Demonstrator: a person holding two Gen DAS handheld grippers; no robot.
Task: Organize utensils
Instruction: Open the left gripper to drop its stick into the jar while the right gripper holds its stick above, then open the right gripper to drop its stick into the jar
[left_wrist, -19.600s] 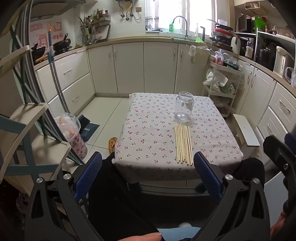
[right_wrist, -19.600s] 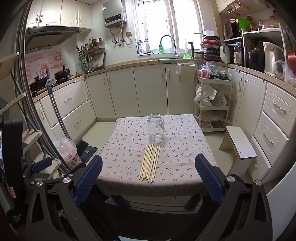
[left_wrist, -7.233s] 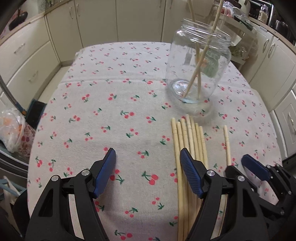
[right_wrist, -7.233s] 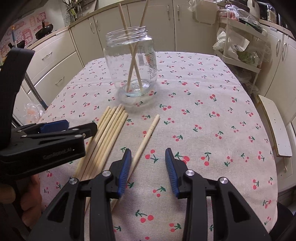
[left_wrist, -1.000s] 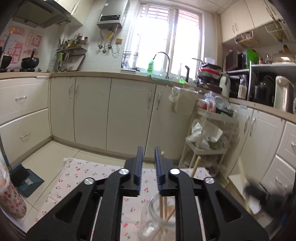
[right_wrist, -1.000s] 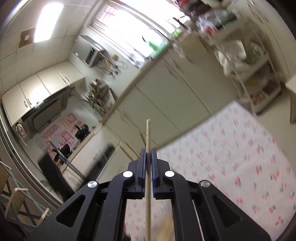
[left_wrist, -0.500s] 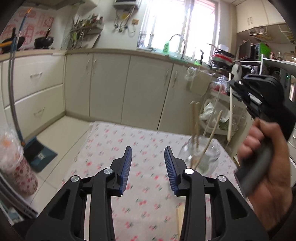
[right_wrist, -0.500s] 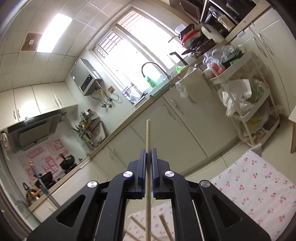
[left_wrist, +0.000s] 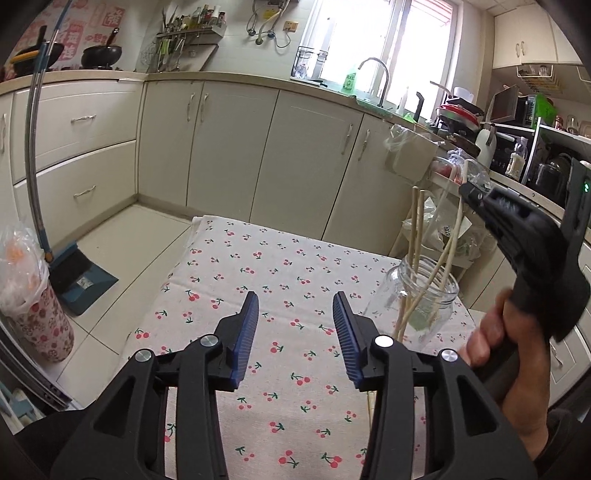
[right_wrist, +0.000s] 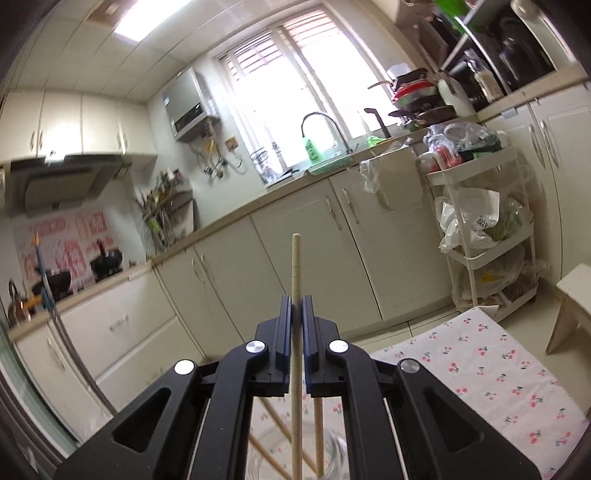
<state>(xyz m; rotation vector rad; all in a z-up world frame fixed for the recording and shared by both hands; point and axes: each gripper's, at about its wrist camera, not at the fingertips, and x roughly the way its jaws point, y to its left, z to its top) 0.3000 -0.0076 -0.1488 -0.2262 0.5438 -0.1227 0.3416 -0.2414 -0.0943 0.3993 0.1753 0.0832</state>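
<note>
While several chopsticks (left_wrist: 416, 236) already stand in the glass jar (left_wrist: 424, 295) on the bench (left_wrist: 258, 280), we hold another chopstick (right_wrist: 296, 280) clenched upright in the right gripper (right_wrist: 296, 306), apparently just above the jar's mouth. Our left gripper (left_wrist: 295, 317) is empty, its jaws opening over the cloth, and at least one stick (left_wrist: 369, 402) seems left lying on the bench.

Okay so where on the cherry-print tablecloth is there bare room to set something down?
The cherry-print tablecloth is bare from its far edge to the opening, empty left gripper. It is crowded at the right: the clear glass jar of wooden chopsticks, and the right gripper.
</note>
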